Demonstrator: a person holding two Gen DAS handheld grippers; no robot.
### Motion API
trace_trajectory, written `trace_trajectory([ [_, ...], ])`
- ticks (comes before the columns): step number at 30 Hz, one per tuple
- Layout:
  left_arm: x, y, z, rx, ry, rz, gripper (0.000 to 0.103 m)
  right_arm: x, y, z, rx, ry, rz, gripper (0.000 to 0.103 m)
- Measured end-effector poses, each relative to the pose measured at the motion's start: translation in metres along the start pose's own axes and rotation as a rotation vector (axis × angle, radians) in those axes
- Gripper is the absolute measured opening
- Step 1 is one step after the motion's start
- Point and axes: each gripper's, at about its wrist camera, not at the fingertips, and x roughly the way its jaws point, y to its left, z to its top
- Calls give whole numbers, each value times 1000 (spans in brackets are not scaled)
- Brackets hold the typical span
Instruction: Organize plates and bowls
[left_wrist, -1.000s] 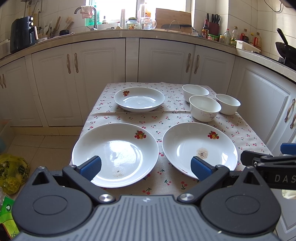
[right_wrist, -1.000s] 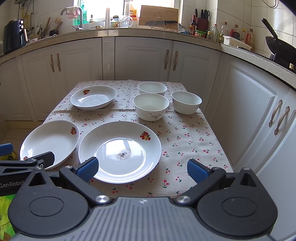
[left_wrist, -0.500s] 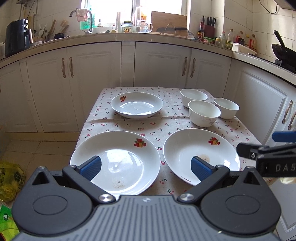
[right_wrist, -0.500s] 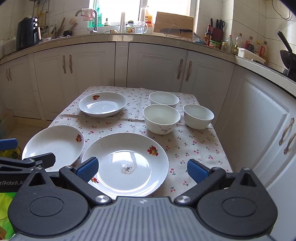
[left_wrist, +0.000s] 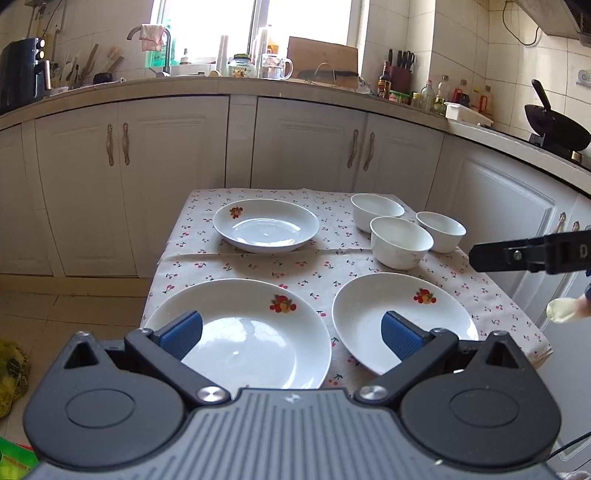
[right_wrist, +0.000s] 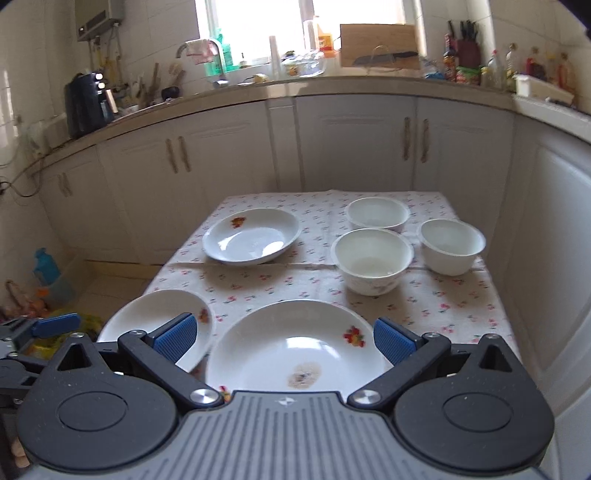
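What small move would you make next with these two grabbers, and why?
Probably lower the right gripper onto the near rim of the stained white plate right below it. Both grippers are open and empty, the left gripper hangs over the clean white fruit-print plate, and all three plates lie separately, unstacked, on the cherry-print tablecloth.

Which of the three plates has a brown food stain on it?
The near right plate, in front of the right tongs; a brownish smear sits at its centre, the other two look clean.
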Motion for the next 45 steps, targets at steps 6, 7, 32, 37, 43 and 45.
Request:
trace_trajectory([
  [6,4,23,-12,-6,2,-21,102,24,15,4,-54,25,44,103],
  [7,4,27,-15,0,2,-23,102,30,18,6,-59,37,40,103],
  [32,39,77,-60,142,166,-112,102,170,62,38,-221,344,345,103],
  [37,46,78,-58,181,183,-139,102,197,71,39,-265,404,351,94],
  [43,51,77,-55,219,204,-162,102,227,72,37,-243,488,382,78],
  [45,52,78,-55,222,210,-171,102,232,72,36,-236,508,393,73],
])
